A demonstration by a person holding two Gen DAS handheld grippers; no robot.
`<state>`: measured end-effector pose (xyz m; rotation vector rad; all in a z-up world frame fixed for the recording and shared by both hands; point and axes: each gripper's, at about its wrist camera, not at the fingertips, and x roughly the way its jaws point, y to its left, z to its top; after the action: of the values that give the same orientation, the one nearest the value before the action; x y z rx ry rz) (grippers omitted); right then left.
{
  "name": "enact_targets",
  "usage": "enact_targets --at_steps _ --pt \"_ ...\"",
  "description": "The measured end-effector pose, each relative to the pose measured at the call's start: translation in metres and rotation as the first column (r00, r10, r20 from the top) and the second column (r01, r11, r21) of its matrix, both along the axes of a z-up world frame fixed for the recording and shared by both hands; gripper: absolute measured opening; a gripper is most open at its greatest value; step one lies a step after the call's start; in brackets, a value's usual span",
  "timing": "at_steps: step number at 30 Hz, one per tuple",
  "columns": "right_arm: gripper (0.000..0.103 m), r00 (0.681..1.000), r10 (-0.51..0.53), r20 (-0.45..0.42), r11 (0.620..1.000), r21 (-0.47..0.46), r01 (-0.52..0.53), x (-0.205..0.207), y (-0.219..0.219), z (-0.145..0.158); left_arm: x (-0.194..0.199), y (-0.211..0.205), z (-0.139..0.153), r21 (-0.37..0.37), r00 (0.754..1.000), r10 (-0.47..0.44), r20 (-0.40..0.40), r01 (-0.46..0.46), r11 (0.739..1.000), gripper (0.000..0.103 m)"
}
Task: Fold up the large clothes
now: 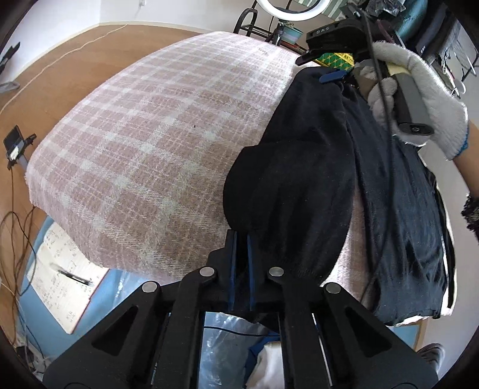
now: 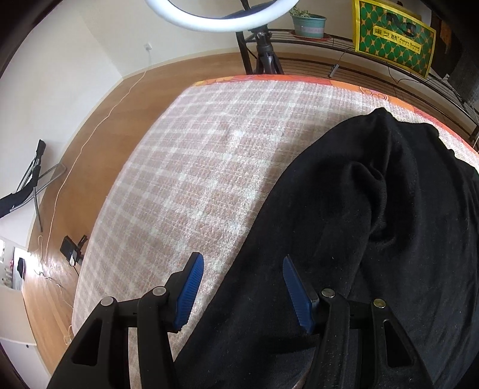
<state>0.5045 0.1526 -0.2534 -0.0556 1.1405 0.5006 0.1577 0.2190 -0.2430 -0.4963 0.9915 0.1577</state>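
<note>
- Far left in the left wrist view, a phone on a stand (image 1: 13, 145) sits on the wood floor (image 1: 60, 74), with dark cables trailing below it.
- Lower left, a sheet of paper (image 1: 60, 287) with a pen (image 1: 74, 276) on it lies on a blue surface beside the counter edge.
- The counter (image 1: 143, 155) is covered with a pink and white plaid cloth and fills the middle of both views.
- The left claw (image 1: 241, 239) is pressed together, pinching the near edge of the black garment (image 1: 287, 185); only a thin strip of fabric shows between its blue pads.
- The garment lies in a long heap on the right side of the counter, running from the near edge toward the far edge, with a greyer layer (image 1: 398, 209) beside the black one.
- At upper right in that view, a gloved hand (image 1: 419, 98) holds the right claw's handle above the far part of the garment.
- In the right wrist view, the right claw (image 2: 242, 287) is spread, its blue pads well apart; the left pad is over the plaid cloth, the right pad over the garment (image 2: 359, 224), whose edge runs between them. Neither pad presses on the fabric.
- Beyond the counter stand a ring light (image 2: 221, 18), a potted plant (image 2: 308, 22) and a green and yellow bag (image 2: 392, 39) on a dark rack.
</note>
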Motion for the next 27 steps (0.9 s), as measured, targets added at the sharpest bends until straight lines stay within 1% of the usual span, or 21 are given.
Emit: enact_targets --at_steps 2,5,7,10,11,12,13,14,15,16,17,20,22,27 --pt "0.058 1.0 -0.002 -0.007 1.0 -0.022 0.002 0.007 0.007 -0.009 -0.001 -0.001 0.006 -0.005 1.0 0.002 0.017 -0.002 1.0 0.003" --pt "0.058 1.0 -0.021 -0.018 0.998 -0.059 0.02 0.02 0.016 -0.023 -0.002 -0.005 0.017 -0.032 0.998 -0.016 0.056 0.018 0.999 0.003" --pt "0.059 1.0 -0.022 0.001 0.997 -0.075 0.023 0.026 0.021 -0.023 -0.003 -0.007 0.023 -0.03 0.997 -0.024 0.071 0.026 0.999 0.003" --pt "0.059 1.0 -0.013 0.01 0.991 -0.134 0.014 0.033 0.033 -0.024 -0.006 -0.006 0.026 -0.064 0.996 -0.019 0.084 0.025 0.998 0.003" --pt "0.055 1.0 -0.009 0.017 0.987 -0.161 0.012 0.035 0.037 -0.024 -0.006 -0.005 0.025 -0.071 0.996 -0.012 0.084 0.018 0.997 0.003" --pt "0.043 0.999 -0.003 0.034 0.98 -0.201 0.01 0.035 0.041 -0.024 -0.005 -0.004 0.025 -0.079 0.996 -0.004 0.085 0.011 0.997 0.003" --pt "0.037 0.998 0.004 0.056 0.97 -0.243 0.009 0.035 0.045 -0.024 -0.006 -0.002 0.025 -0.092 0.996 0.001 0.087 0.007 0.996 0.003" --pt "0.028 0.997 0.014 0.072 0.963 -0.271 0.006 0.036 0.047 -0.024 -0.005 -0.002 0.026 -0.102 0.996 0.004 0.09 0.005 0.995 0.003" --pt "0.019 0.997 0.018 0.08 0.96 -0.279 0.005 0.036 0.048 -0.024 -0.006 -0.002 0.027 -0.105 0.996 0.003 0.093 0.007 0.994 0.003" --pt "0.012 0.996 0.015 0.083 0.96 -0.279 0.009 0.038 0.046 -0.023 -0.006 -0.004 0.029 -0.101 0.995 -0.004 0.099 0.014 0.995 0.003" --pt "0.002 0.997 0.006 0.078 0.963 -0.268 0.015 0.04 0.043 -0.022 -0.009 -0.006 0.031 -0.09 0.994 -0.01 0.105 0.019 0.996 0.003" --pt "0.001 0.999 -0.031 0.038 0.987 -0.155 0.037 0.046 0.025 -0.013 -0.01 -0.014 0.042 -0.066 0.991 -0.03 0.129 0.039 0.997 0.003" --pt "0.001 0.999 -0.041 0.032 0.995 -0.086 0.044 0.047 0.012 -0.004 -0.01 -0.02 0.05 -0.048 0.988 -0.051 0.146 0.058 0.997 0.003" --pt "0.001 0.996 -0.083 0.026 0.994 0.079 0.081 0.049 -0.032 0.024 -0.013 -0.042 0.067 0.001 0.978 -0.108 0.177 0.11 0.994 0.003"
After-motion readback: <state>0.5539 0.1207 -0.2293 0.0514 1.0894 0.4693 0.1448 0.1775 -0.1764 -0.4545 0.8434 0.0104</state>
